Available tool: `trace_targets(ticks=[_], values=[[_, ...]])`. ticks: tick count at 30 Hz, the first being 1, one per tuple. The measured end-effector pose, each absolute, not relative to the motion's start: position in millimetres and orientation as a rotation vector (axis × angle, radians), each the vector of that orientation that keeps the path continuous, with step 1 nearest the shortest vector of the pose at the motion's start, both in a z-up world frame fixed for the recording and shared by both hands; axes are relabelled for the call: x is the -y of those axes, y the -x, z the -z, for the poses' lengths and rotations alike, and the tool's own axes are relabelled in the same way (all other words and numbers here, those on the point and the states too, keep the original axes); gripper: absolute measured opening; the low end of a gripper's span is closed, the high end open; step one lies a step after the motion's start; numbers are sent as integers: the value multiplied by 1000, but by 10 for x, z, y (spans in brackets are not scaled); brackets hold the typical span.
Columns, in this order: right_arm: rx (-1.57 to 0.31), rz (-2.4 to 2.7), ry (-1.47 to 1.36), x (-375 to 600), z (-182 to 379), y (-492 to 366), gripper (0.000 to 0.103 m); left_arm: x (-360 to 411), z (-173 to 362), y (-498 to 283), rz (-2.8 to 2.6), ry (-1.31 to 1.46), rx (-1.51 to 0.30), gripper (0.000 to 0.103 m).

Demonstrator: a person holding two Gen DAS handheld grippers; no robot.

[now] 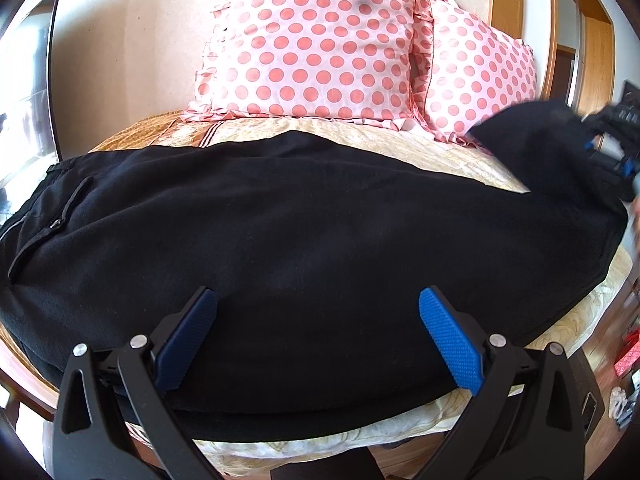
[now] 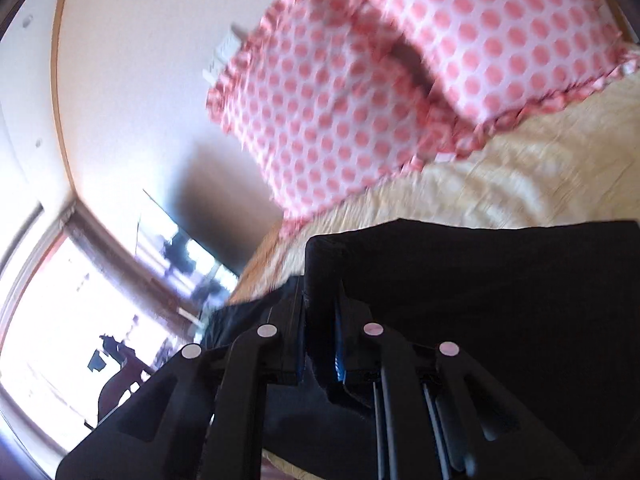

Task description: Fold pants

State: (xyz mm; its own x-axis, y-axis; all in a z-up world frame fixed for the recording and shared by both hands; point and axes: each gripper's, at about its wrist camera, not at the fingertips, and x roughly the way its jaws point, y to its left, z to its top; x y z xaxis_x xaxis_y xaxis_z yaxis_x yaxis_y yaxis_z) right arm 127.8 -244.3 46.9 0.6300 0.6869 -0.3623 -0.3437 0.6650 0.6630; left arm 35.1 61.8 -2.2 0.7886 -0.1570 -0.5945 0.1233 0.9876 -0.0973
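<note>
Black pants [image 1: 304, 240] lie flat across a bed, waistband and zip pocket at the left, legs running right. My left gripper [image 1: 318, 308] is open, its blue pads just above the near edge of the pants, holding nothing. My right gripper [image 2: 320, 320] is shut on the leg end of the pants [image 2: 460, 288] and holds it lifted off the bed; in the left wrist view it shows at the far right [image 1: 612, 136] with the raised black cloth [image 1: 536, 140]. The right wrist view is tilted and blurred.
Two pink polka-dot pillows [image 1: 320, 40] lean at the head of the bed on a cream patterned bedspread [image 1: 440, 144]. A wooden bed frame [image 1: 24, 380] edges the near side. A window [image 2: 60, 320] is on the left, and small clutter [image 1: 624, 360] at the right.
</note>
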Motion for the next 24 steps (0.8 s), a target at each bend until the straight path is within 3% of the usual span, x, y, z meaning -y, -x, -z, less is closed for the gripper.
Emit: trace_targets(ticks=[3, 5, 12, 24], values=[[-832, -636, -530, 1973, 45, -1378, 11, -660, -8, -335, 170, 86, -647, 101], [-843, -626, -538, 1930, 184, -1376, 11, -698, -34, -324, 187, 111, -647, 101], [-668, -682, -453, 1763, -360, -1284, 11, -824, -148, -229, 195, 181, -627, 101], [-740, -762, -229, 1116, -126, -992, 11, -1163, -325, -106, 114, 254, -571, 101]])
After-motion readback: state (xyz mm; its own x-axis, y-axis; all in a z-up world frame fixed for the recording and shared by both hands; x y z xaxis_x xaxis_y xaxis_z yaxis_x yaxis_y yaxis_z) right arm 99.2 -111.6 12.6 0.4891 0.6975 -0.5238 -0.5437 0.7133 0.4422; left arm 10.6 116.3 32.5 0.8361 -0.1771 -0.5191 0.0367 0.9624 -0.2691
